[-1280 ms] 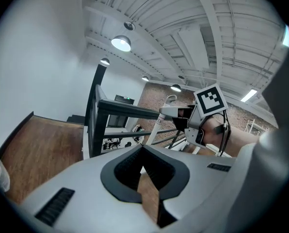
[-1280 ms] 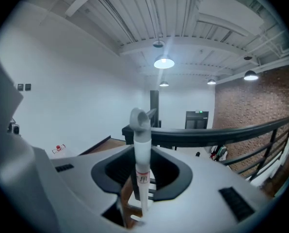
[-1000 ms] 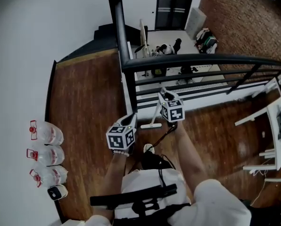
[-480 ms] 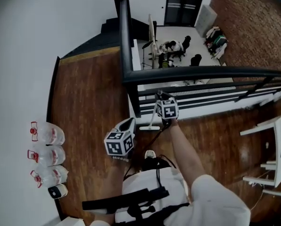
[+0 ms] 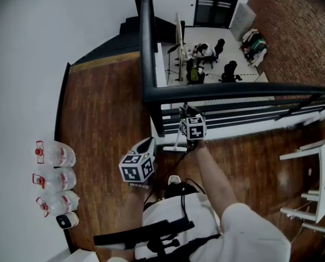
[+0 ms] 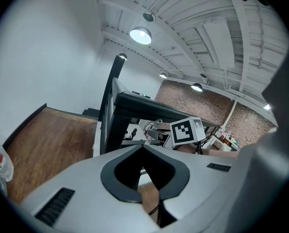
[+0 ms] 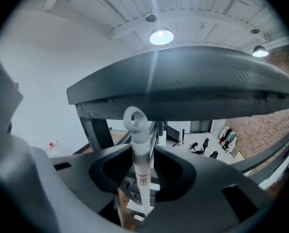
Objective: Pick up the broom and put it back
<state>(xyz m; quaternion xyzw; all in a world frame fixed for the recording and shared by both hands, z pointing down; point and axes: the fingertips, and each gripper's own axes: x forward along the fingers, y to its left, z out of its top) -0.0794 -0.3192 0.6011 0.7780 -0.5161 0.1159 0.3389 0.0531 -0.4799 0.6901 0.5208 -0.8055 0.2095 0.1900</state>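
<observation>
Right gripper [image 7: 143, 181] jaws clamped on broom [image 7: 139, 152] handle, held upright, head low beside railing [image 5: 217, 91]. Left gripper [image 6: 143, 147] jaws pressed together, empty.

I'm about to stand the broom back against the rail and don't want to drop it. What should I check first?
1. Right gripper shut on the broom handle: ok.
2. Handle roughly upright: ok.
3. Handle's loop end clear of the top rail: cannot tell, it sits just beneath.
4. Broom head touching the floor by the railing post: cannot tell.
5. Left gripper empty, jaws together, free to steady: ok.
</observation>
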